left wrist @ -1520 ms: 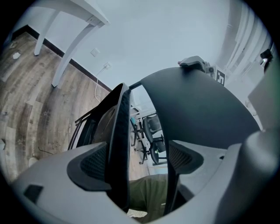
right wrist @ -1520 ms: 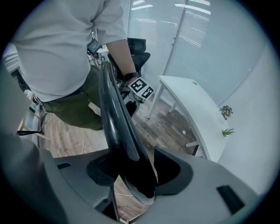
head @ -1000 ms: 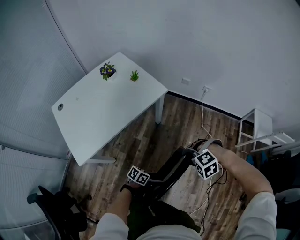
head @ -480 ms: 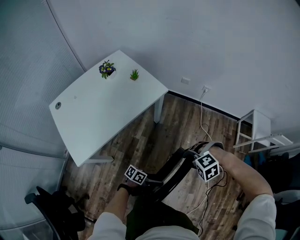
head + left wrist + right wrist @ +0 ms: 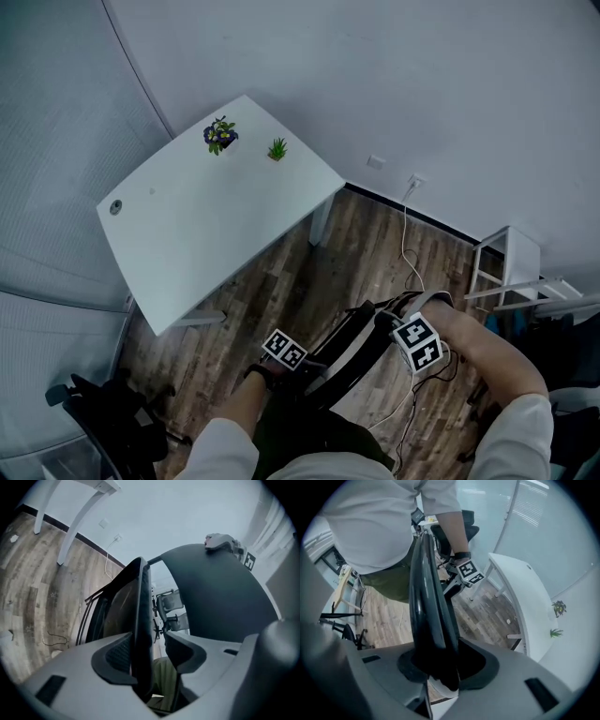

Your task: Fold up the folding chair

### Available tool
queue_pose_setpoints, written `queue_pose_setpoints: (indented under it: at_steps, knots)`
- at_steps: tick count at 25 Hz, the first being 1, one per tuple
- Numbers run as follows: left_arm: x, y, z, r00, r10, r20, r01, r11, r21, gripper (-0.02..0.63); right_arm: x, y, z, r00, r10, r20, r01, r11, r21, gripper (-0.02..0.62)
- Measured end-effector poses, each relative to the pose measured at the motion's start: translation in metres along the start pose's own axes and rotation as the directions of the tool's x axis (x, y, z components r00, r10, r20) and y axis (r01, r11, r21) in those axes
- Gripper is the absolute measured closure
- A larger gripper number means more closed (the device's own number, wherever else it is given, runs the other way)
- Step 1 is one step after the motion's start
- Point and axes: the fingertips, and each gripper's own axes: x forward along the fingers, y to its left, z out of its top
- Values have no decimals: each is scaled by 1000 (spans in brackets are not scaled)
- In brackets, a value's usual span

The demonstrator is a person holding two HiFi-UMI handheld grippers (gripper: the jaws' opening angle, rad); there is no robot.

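In the head view the black folding chair (image 5: 352, 342) stands on the wood floor in front of me, its seat drawn up near the backrest. My left gripper (image 5: 314, 366) is at the seat's front edge. In the left gripper view that thin edge (image 5: 140, 602) runs between the jaws of the left gripper (image 5: 149, 641). The jaws have just been closing; the edge lies against one pad (image 5: 119, 653) and a gap shows at the other. My right gripper (image 5: 384, 321) points down onto the backrest's top. In the right gripper view the right gripper (image 5: 445, 663) is shut on the rim (image 5: 426, 597).
A white table (image 5: 216, 216) with two small potted plants (image 5: 219, 135) stands ahead on the left. A white step stool (image 5: 511, 262) is at the right wall, and a cable (image 5: 411, 253) trails across the floor. A black office chair (image 5: 103, 422) sits at the lower left.
Both hands have stayed on the chair. The right gripper's marker cube has sunk slightly in the picture, and the left one has edged a little to the right.
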Motion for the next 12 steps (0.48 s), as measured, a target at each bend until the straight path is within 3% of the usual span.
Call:
queue_pose_setpoints:
  at_steps: [4,7,12]
  knots:
    - [-11,9,8,1000,15,-21,-14,1000,16,389,3,-9,-6,998,21,-61,-23,999,-35,488]
    - [-31,20,21,999,31,15,-31,999,12,389,3,-22,-5,998,27,-58,-28,1000,-8,497]
    - [-68,40,34,996,94,7,-95,994,62,388,4,-46,7,999,26,-29,-25,999,29,512]
